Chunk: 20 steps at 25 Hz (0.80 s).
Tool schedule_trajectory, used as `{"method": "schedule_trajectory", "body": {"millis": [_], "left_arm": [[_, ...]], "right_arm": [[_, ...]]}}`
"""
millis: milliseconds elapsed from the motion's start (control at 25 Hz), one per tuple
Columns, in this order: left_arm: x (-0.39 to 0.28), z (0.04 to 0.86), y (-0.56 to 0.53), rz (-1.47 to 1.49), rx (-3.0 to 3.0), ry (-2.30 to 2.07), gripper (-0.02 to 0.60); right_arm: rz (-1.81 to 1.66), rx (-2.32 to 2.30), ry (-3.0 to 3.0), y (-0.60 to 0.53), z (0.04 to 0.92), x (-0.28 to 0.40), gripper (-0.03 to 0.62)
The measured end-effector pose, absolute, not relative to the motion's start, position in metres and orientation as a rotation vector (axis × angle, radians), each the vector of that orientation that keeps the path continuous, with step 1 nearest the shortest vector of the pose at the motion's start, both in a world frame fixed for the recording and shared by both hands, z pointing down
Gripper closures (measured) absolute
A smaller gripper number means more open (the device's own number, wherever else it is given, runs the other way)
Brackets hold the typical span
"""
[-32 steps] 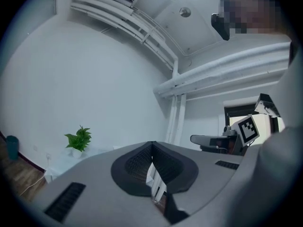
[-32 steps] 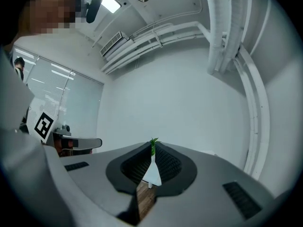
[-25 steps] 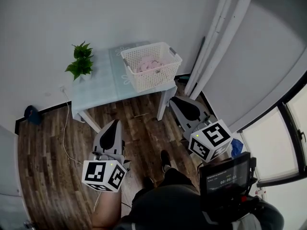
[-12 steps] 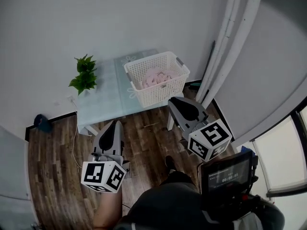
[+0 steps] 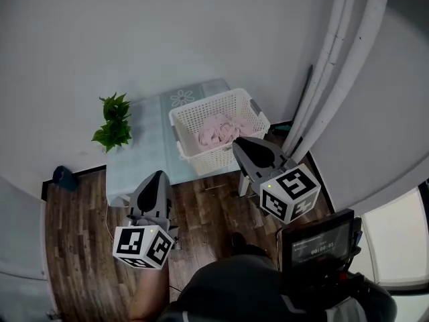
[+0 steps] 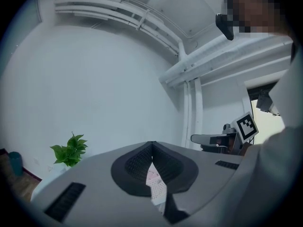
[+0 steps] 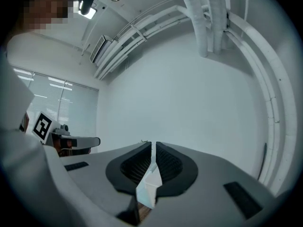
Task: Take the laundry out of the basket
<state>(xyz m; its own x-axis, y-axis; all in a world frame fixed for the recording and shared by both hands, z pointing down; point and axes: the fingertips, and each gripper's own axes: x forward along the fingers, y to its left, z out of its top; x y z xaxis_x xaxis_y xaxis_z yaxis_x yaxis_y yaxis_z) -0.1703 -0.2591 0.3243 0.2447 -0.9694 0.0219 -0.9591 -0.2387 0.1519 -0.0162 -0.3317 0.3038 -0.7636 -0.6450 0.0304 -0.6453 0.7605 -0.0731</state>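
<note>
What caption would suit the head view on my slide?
A person's left gripper and right gripper, both shut, face a white basket of pink laundry on a small table beside a plant.

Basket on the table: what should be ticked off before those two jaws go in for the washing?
1. Laundry lies in the basket: ok, a pink heap shows inside.
2. Basket stands upright on the table: ok.
3. Left gripper jaws apart for a grab: not ok, they are shut with nothing in them.
4. Right gripper jaws apart: not ok, also shut with nothing in them.
5. Plant out of the way: ok, it stands to the left, apart from the basket.
6. Jaws close enough to the laundry: cannot tell.
</note>
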Motion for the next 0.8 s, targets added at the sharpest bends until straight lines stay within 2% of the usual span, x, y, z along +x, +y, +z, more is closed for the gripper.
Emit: {"method": "schedule_trajectory", "body": {"millis": [440,800], "left_arm": [[-0.144,0.332,-0.349,-0.022,2.295,-1.909,0.573],[-0.157,0.336,-0.39,0.066,2.204,-2.015,0.573]], "right_arm": [[0.133,0.915,-2.944,-0.421,0.322,0.003,0.569],[0.135,0.756,-2.919,-0.469,0.342,-0.013,0.445]]}}
